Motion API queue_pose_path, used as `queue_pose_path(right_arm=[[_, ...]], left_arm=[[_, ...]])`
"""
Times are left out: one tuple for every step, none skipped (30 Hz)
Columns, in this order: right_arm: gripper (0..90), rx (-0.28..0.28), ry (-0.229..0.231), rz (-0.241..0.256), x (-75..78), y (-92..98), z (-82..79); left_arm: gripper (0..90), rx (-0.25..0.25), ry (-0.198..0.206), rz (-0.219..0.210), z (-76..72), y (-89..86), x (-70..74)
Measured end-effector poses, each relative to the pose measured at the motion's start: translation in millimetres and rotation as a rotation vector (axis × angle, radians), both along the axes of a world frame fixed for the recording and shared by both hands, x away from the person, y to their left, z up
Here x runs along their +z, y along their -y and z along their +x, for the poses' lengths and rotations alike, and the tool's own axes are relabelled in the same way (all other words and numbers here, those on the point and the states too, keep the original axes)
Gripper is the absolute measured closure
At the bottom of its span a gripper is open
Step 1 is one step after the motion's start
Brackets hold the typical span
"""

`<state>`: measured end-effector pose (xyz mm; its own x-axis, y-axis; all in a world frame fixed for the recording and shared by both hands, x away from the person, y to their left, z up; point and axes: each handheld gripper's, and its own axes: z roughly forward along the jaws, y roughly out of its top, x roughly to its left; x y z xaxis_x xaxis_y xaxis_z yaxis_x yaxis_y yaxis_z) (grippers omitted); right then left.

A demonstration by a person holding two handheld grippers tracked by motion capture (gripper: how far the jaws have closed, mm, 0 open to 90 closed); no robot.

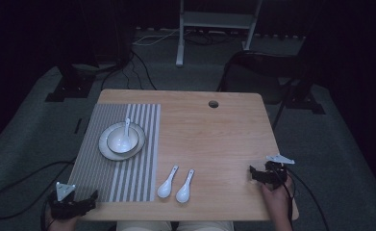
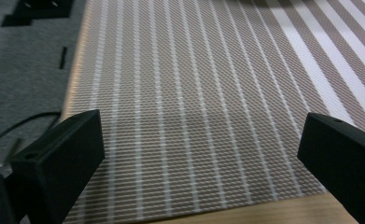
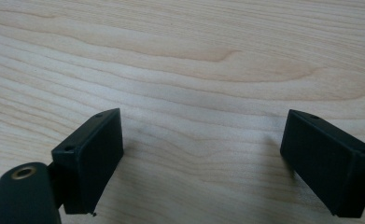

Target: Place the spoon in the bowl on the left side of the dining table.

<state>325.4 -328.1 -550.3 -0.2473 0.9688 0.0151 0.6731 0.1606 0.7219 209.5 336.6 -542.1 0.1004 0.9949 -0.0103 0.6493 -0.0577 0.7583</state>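
Two white spoons lie side by side on the bare wood of the desk, near the front edge and about in the middle. Their round ends point toward the person and their handles point away. They are close together but do not seem to touch.

Just to their left is a striped mat. On the mat sits a white plate, with a white bowl on it. A third spoon rests in the bowl, its handle leaning up over the far rim.

The left hand-held gripper is at the front left corner of the desk, over the near edge of the mat. Its two black jaws are wide apart and hold nothing. In the left gripper view the mat's stripes show between them.

The right hand-held gripper is near the front right corner, well apart from the two spoons. Its jaws are wide apart too, with bare wood between them. A hand holds it from below.
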Motion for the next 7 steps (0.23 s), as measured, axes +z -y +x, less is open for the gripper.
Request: queue_pose_path(right_arm=[[12.5,0.000,0.000,0.000,0.0,0.0,0.0],[12.4,0.000,0.000,0.000,0.0,0.1,0.0],[12.4,0.000,0.000,0.000,0.0,0.0,0.0],[12.4,0.000,0.000,0.000,0.0,0.0,0.0],[12.5,0.000,0.000,0.000,0.0,0.0,0.0],[12.5,0.000,0.000,0.000,0.0,0.0,0.0],[12.4,0.000,0.000,0.000,0.1,0.0,0.0]], left_arm=[[0.6,0.008,0.003,0.001,0.5,-1.5,-0.2],[0.6,0.015,0.000,0.000,0.9,-2.4,-0.8],[0.6,0.022,-0.011,-0.004,2.1,-3.5,-2.4],[0.6,0.022,-0.011,-0.004,2.1,-3.5,-2.4],[0.6,0.026,-0.019,-0.003,2.8,-3.2,-3.1],[0.6,0.026,-0.019,-0.003,2.8,-3.2,-3.1],[0.6,0.024,-0.021,0.000,2.9,-2.8,-3.0]])
